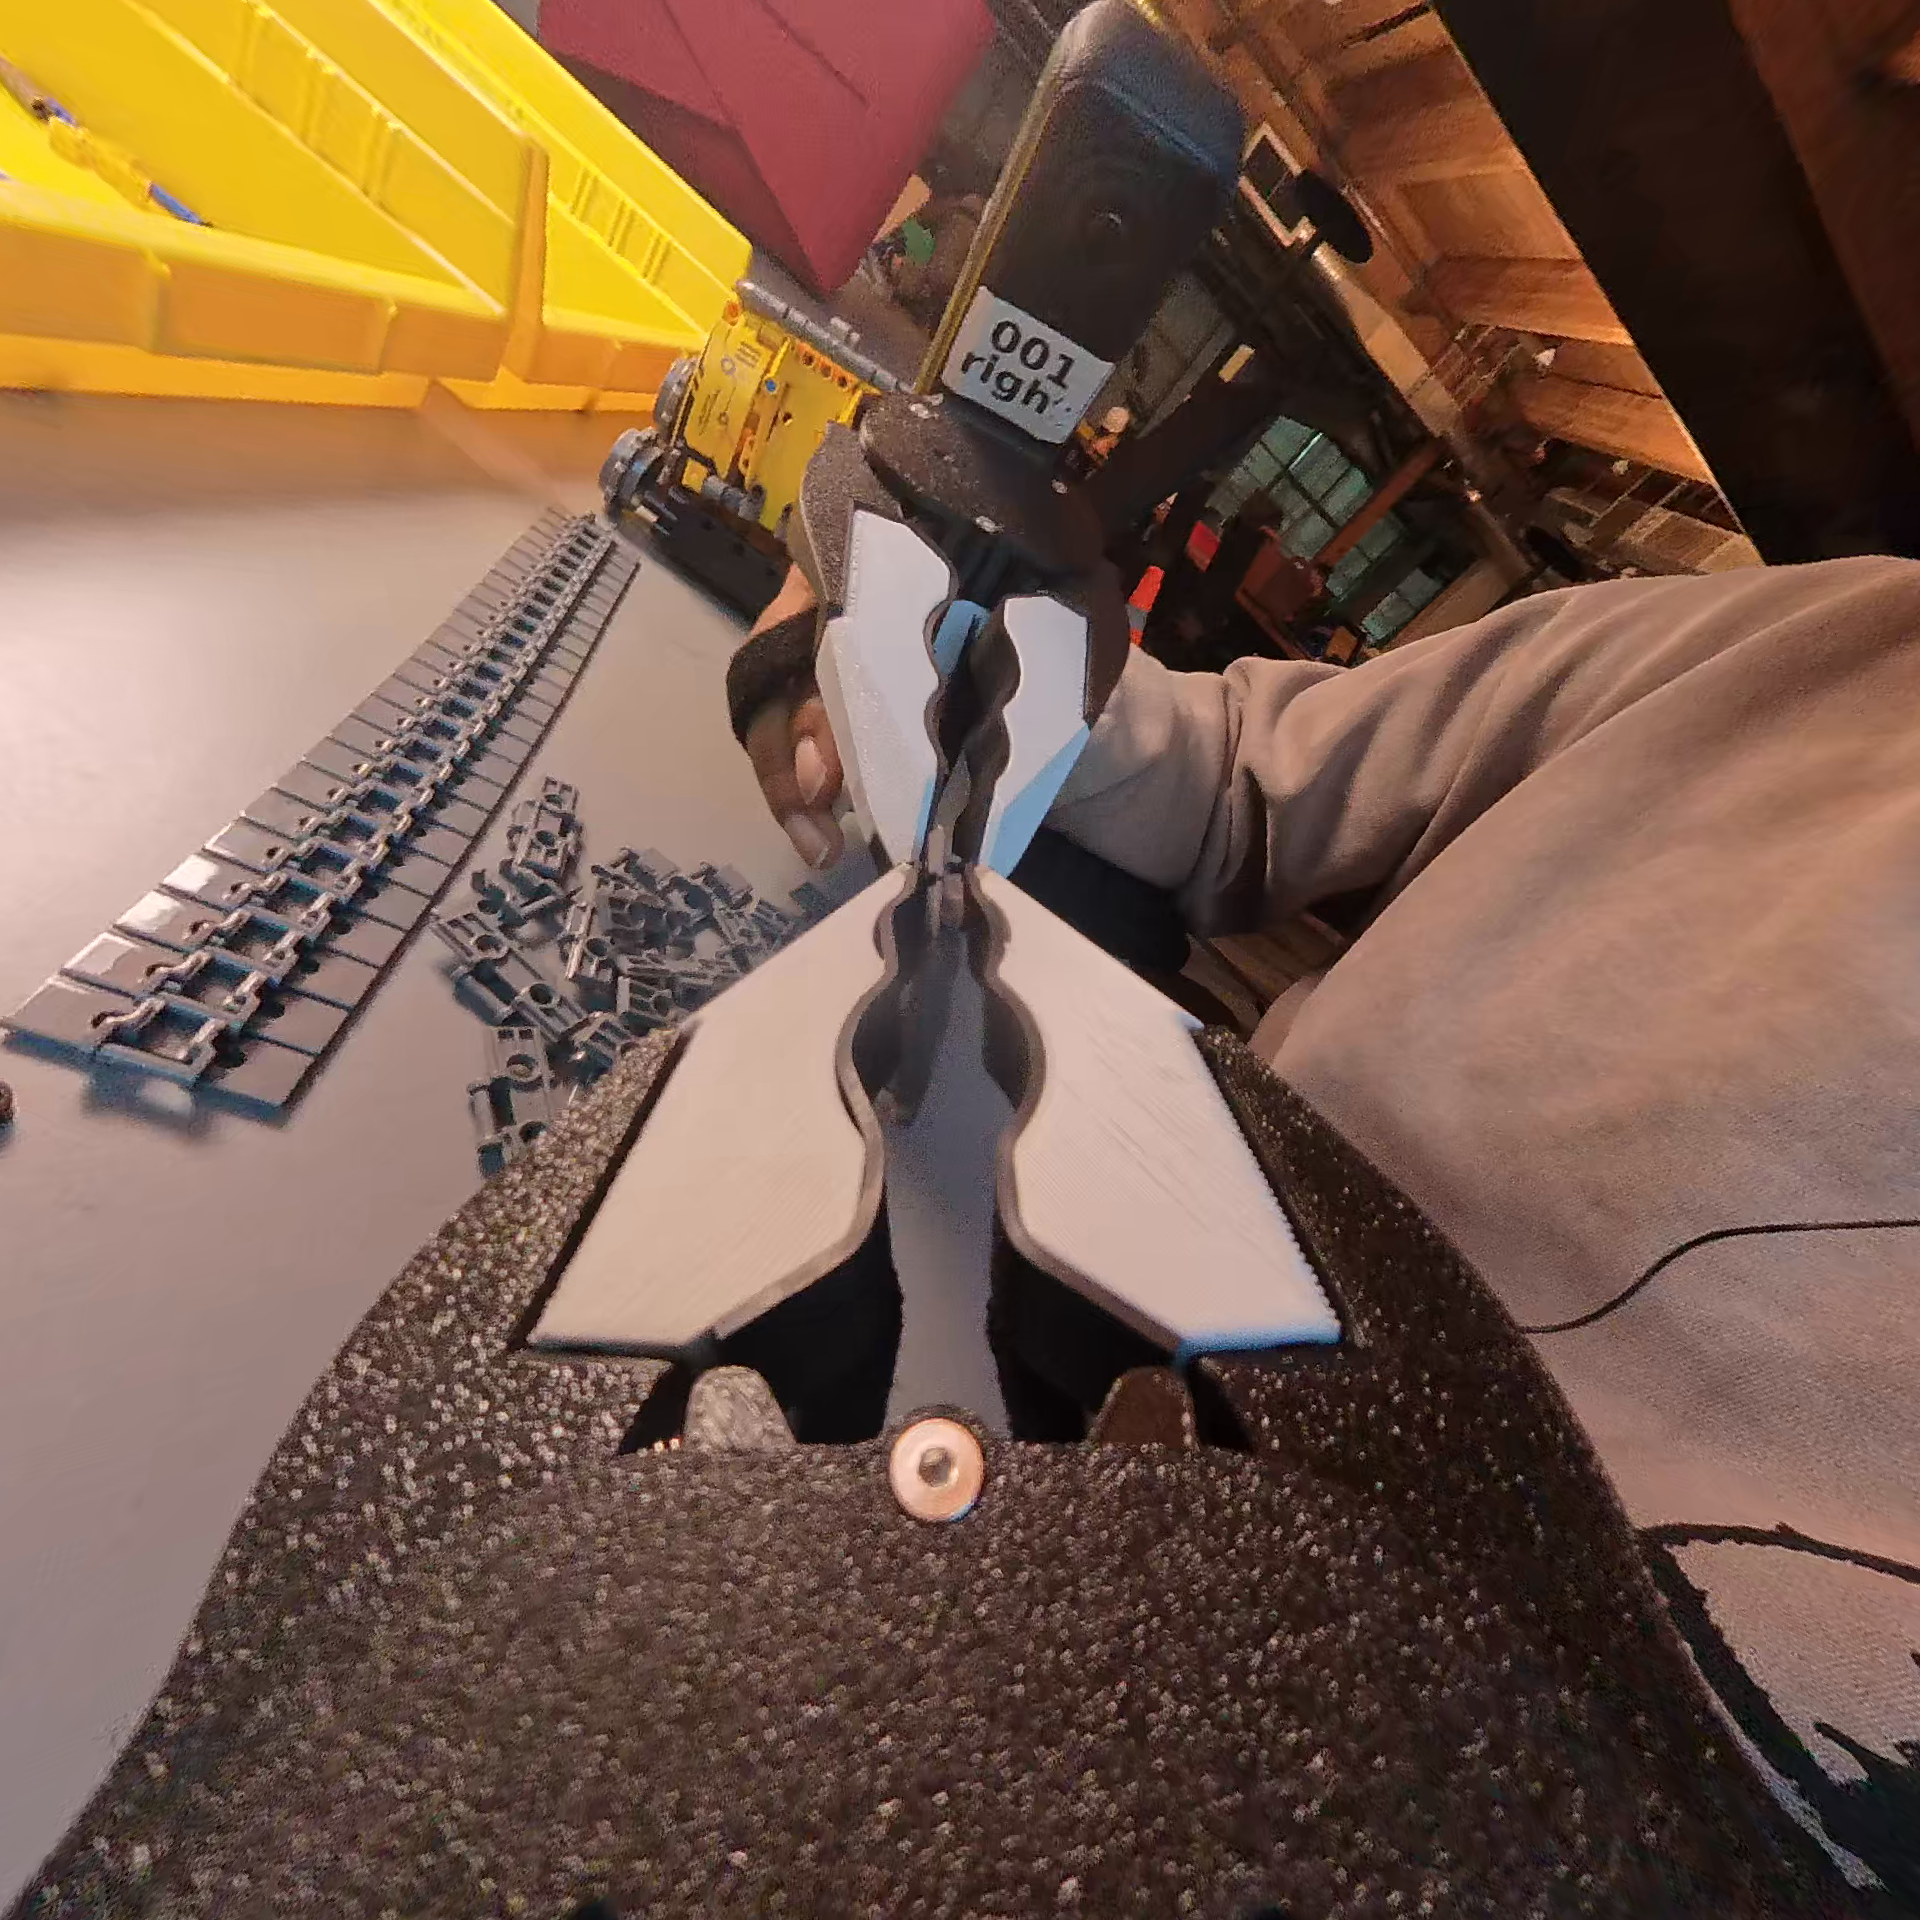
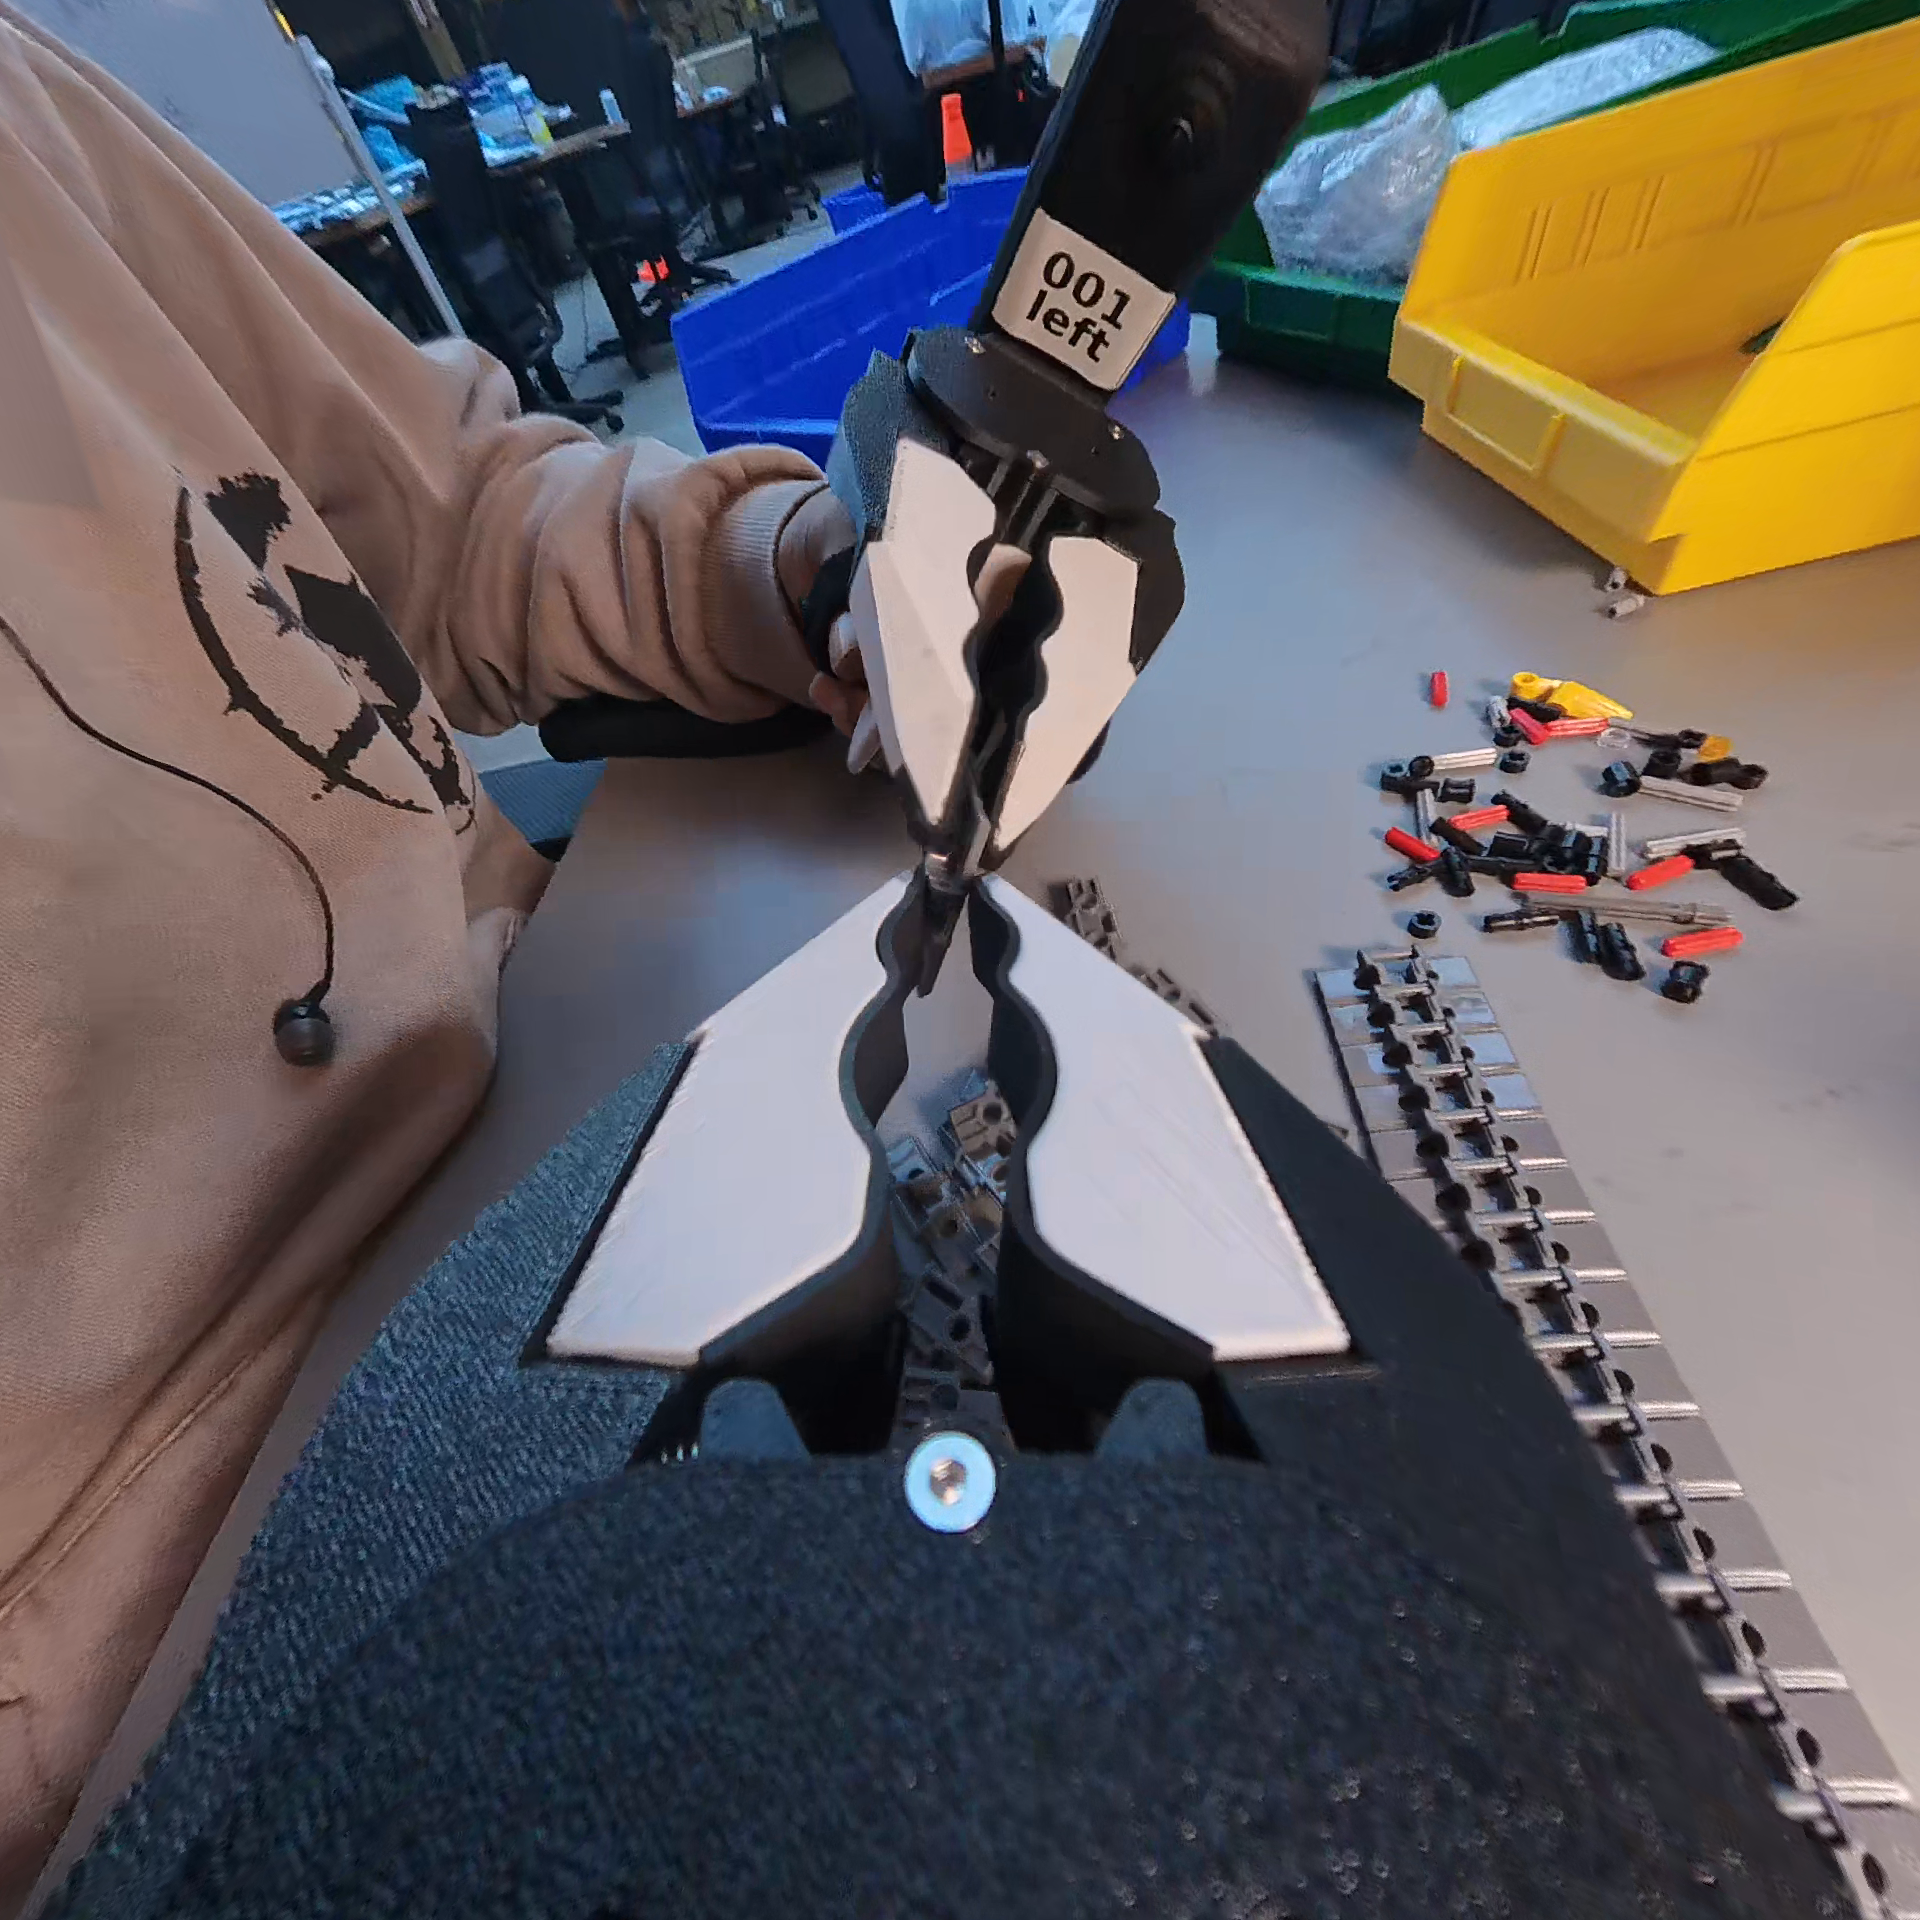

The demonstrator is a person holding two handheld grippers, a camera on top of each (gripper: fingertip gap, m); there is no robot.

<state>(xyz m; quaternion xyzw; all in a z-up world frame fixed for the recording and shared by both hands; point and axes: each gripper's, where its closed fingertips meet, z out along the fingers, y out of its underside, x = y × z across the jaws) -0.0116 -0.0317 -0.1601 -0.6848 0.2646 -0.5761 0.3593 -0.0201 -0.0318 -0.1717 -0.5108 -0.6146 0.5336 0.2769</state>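
Grey tabletop (image 1: 260, 623) fills the left wrist view: the left gripper (image 1: 940, 883) is pinched tip to tip with the right gripper (image 1: 951, 847) on a small grey link piece (image 1: 948, 894), above a loose pile of links (image 1: 592, 956) beside one assembled track strip (image 1: 343, 821). Right wrist view: the right gripper (image 2: 940, 894) clamps the same link piece (image 2: 940, 883); two yellow bins (image 2: 1662, 364), scattered red and black pins (image 2: 1579, 831). Both grippers carry white labels.

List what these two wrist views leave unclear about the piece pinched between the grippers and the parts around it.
- Small dark piece: too small, mostly covered by the left gripper and right gripper fingertips; shape unclear.
- Grey link pile: right view, mostly hidden behind the fingers.
- Assembled track strip: cut off at the lower right edge.
- Yellow toy vehicle: left view, partly hidden by the right gripper.
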